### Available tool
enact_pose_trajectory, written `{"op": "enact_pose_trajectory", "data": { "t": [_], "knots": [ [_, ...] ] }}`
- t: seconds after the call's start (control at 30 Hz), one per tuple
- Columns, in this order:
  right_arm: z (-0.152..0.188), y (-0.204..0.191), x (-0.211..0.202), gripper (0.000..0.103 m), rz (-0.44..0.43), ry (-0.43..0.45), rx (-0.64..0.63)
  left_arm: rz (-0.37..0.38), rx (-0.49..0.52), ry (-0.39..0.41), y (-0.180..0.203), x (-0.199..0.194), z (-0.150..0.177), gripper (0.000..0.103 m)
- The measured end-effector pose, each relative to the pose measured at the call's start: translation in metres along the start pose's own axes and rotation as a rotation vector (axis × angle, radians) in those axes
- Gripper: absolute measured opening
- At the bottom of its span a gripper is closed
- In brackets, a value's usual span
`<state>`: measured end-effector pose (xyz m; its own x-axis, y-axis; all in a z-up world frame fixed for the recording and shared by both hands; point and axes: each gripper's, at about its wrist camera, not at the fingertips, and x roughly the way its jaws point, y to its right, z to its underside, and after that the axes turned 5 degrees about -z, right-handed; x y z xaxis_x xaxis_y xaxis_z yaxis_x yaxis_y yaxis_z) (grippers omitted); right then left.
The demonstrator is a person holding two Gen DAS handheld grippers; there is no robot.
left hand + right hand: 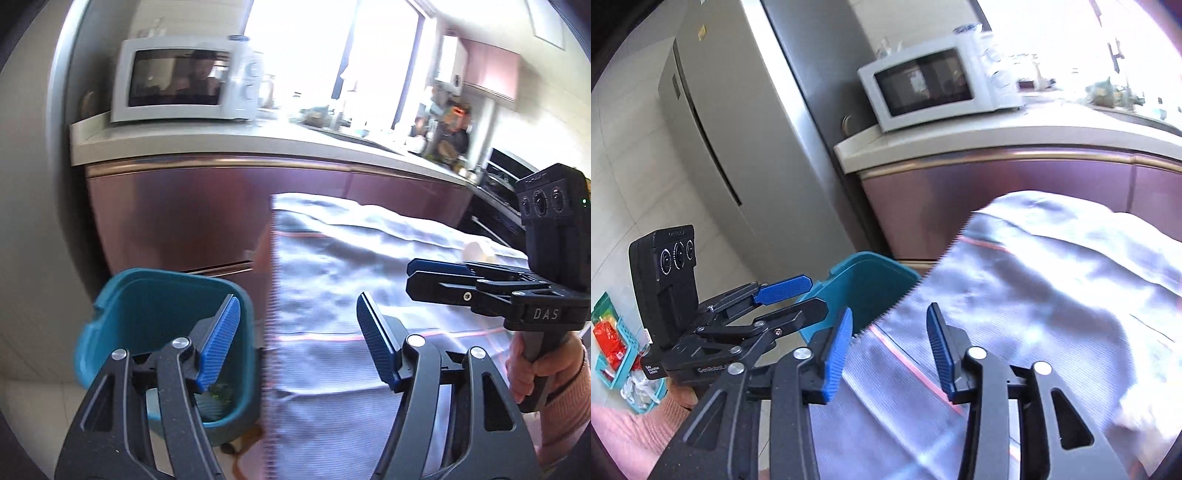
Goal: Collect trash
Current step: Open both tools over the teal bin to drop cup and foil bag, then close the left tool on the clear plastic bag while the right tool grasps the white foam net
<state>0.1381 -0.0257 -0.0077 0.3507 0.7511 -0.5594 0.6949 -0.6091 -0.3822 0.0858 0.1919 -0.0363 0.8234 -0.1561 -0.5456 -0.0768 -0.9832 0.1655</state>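
Left claw [297, 341]: black frame, ribbed blue pads, jaws apart, nothing between them. Beneath and behind its left finger stood a teal square plastic trash bin [147, 306], greenish scraps at its bottom. Under its right finger lay a grey striped cloth with a fringed edge [369, 266] over the counter. Right claw [890, 354]: same make, jaws released, empty, above the same cloth; bin ahead to its left. Farther off: a white microwave oven [181, 79] on a pale worktop over maroon cabinets [177, 214].
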Motion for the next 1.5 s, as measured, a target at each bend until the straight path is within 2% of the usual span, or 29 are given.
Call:
{"op": "enact_pose_trajectory", "data": {
  "t": [0.23,0.5,0.73,0.97,1.17,1.27,1.5],
  "knots": [
    [0.036,0.034,-0.077,0.043,0.137,0.078,0.091,0.142,0.104,-0.032,0.071,0.014,0.003,0.068],
    [0.077,0.075,-0.146,0.044,0.320,0.154,0.199,0.272,0.177,-0.079,0.145,0.031,0.015,0.068],
    [0.109,0.112,-0.209,0.044,0.469,0.227,0.304,0.338,0.252,-0.114,0.192,0.048,0.020,0.068],
    [0.139,0.138,-0.255,0.046,0.586,0.275,0.394,0.409,0.294,-0.157,0.226,0.060,0.027,0.068],
    [0.168,0.149,-0.282,0.049,0.637,0.287,0.469,0.492,0.344,-0.207,0.260,0.068,0.039,0.068],
    [0.181,0.153,-0.286,0.054,0.626,0.282,0.510,0.531,0.379,-0.228,0.280,0.070,0.046,0.068],
    [0.196,0.152,-0.282,0.055,0.578,0.265,0.548,0.582,0.452,-0.271,0.318,0.077,0.061,0.069]
  ]
}}
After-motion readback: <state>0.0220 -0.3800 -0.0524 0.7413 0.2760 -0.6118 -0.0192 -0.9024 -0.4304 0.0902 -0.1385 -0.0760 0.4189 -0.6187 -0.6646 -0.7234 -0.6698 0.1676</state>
